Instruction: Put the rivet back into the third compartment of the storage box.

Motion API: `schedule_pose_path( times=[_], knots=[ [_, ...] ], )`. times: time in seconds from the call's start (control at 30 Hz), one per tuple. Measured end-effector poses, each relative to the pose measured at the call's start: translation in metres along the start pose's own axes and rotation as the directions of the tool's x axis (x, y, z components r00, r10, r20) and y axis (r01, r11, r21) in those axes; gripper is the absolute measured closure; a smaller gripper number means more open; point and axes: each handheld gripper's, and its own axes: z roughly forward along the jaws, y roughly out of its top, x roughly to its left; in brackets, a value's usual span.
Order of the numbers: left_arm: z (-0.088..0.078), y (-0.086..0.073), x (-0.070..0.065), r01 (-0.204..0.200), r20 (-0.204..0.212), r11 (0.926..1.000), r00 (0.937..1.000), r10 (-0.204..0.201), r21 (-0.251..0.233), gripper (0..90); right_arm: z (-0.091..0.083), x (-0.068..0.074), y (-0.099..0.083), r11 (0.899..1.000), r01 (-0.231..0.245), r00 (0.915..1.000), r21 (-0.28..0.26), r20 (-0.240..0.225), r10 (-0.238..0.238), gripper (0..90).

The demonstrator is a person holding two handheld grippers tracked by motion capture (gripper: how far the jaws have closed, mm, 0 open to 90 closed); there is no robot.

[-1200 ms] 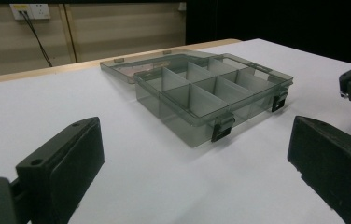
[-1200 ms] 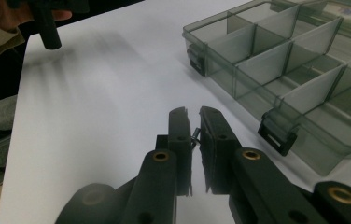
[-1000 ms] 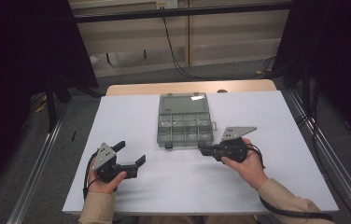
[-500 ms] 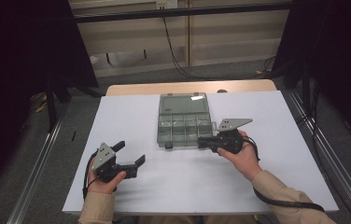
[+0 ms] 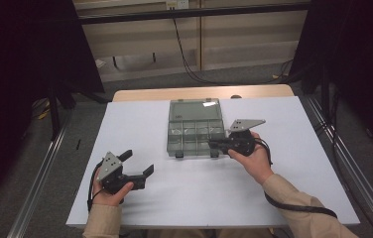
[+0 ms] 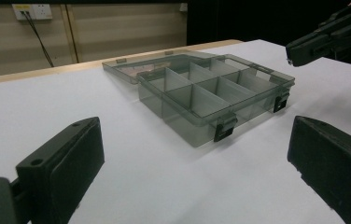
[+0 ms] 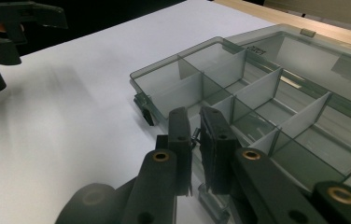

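Observation:
A smoky clear compartment box (image 5: 194,133) lies open on the white table (image 5: 140,124), its lid (image 5: 195,108) folded flat behind it and its cells looking empty. My right gripper (image 5: 212,144) is shut, its tips over the box's front right edge by a latch (image 5: 215,153). In the right gripper view the jaws of the right gripper (image 7: 197,128) stand almost together above the box (image 7: 257,93) front wall, with nothing seen between them. My left gripper (image 5: 138,162) rests open at the front left, well apart from the box. In the left gripper view the left gripper (image 6: 197,163) faces the box (image 6: 211,93).
A wooden strip (image 5: 140,94) edges the table's far side. Metal rails (image 5: 40,173) run along both sides of the table. Cables (image 5: 189,59) hang by the back wall. White tabletop lies bare between the two hands (image 5: 194,193).
The right hand has carried its shut gripper left and toward the far side, up to the box's front right edge. The left gripper and the box have stayed put.

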Motion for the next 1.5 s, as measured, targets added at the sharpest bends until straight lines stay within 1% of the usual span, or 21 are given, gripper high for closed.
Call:
schedule_pose_path(
  times=[0.47, 0.7, 0.8, 1.03, 1.13, 1.23, 1.3, 1.37, 1.5],
  knots=[
    [-0.001, 0.0, 0.001, 0.0, -0.001, 1.0, 1.0, 0.0, 0.001, 3.6, 0.01, -0.014, 0.01, 1.0, -0.014, 0.9993, -0.014, 0.033, 0.015, 83.1],
    [-0.001, 0.0, 0.001, 0.0, 0.004, 1.0, 1.0, 0.0, 0.0, 3.6, 0.012, -0.022, 0.014, 1.0, -0.023, 0.9977, -0.02, 0.064, 0.024, 83.1],
    [0.0, -0.001, 0.001, 0.002, 0.004, 1.0, 1.0, -0.002, -0.002, 3.6, 0.013, -0.024, 0.016, 1.0, -0.023, 0.9973, -0.021, 0.069, 0.024, 83.1],
    [0.0, -0.001, 0.0, 0.005, 0.003, 1.0, 1.0, -0.005, -0.002, 3.7, 0.02, -0.027, 0.018, 1.0, -0.025, 0.996, -0.016, 0.085, 0.026, 83.1],
    [0.0, -0.001, 0.001, 0.004, 0.007, 1.0, 1.0, -0.004, -0.007, 3.7, 0.025, -0.027, 0.02, 1.0, -0.018, 0.9953, -0.01, 0.095, 0.018, 83.1],
    [0.0, -0.001, 0.002, 0.008, 0.001, 1.0, 1.0, -0.008, -0.002, 3.7, 0.029, -0.029, 0.023, 1.0, -0.02, 0.9946, -0.009, 0.102, 0.021, 83.1],
    [0.001, -0.001, 0.002, 0.015, 0.001, 0.9999, 0.9999, -0.015, -0.007, 3.6, 0.031, -0.031, 0.024, 1.0, -0.017, 0.9941, -0.005, 0.107, 0.018, 83.1],
    [0.002, -0.001, 0.002, 0.012, 0.008, 0.9999, 0.9999, -0.012, -0.004, 3.7, 0.033, -0.034, 0.025, 1.0, -0.024, 0.9935, -0.004, 0.112, 0.024, 83.1],
    [0.003, -0.002, 0.002, 0.013, 0.003, 0.9999, 0.9999, -0.013, 0.002, 3.7, 0.037, -0.04, 0.026, 0.999, -0.033, 0.992, -0.001, 0.122, 0.033, 83.1]
  ],
)
